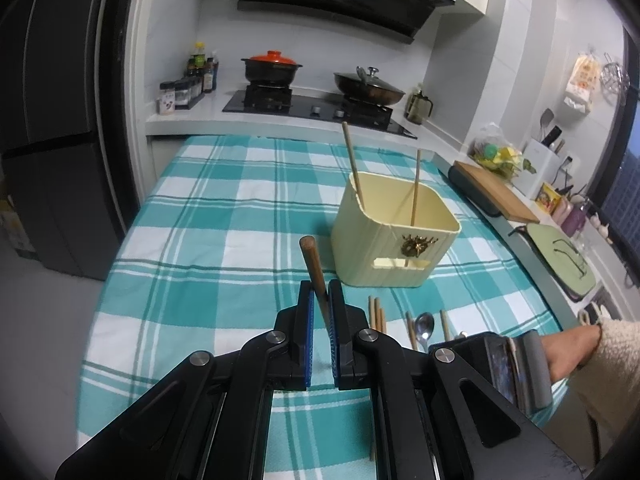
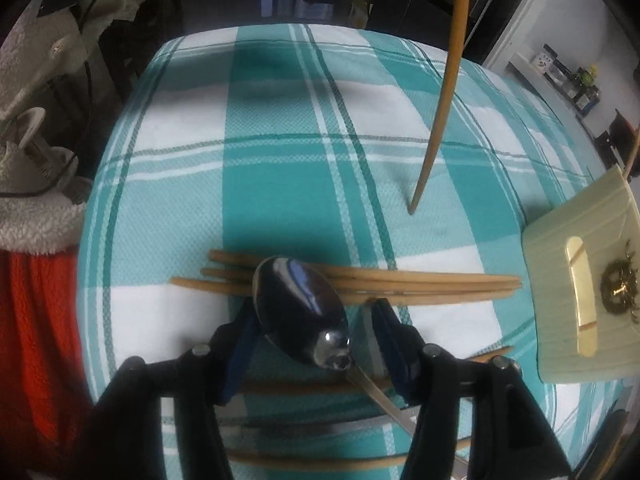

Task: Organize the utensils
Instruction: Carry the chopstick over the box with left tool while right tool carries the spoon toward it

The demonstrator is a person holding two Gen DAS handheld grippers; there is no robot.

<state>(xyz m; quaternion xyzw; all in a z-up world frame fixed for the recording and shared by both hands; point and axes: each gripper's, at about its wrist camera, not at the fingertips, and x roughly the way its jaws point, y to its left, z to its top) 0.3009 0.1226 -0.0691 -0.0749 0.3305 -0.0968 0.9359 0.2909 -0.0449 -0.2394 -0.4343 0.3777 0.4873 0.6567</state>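
My left gripper is shut on a wooden chopstick and holds it upright above the checked cloth; its lower tip shows in the right wrist view. A cream utensil holder stands just right of it with two chopsticks inside. My right gripper is open, its jaws on either side of a metal spoon that lies over several loose chopsticks. The spoon also shows in the left wrist view.
The table has a teal checked cloth. Behind it is a stove with a red-lidded pot and a wok. A cutting board and a green mat lie on the right counter. The holder is close on my right gripper's right.
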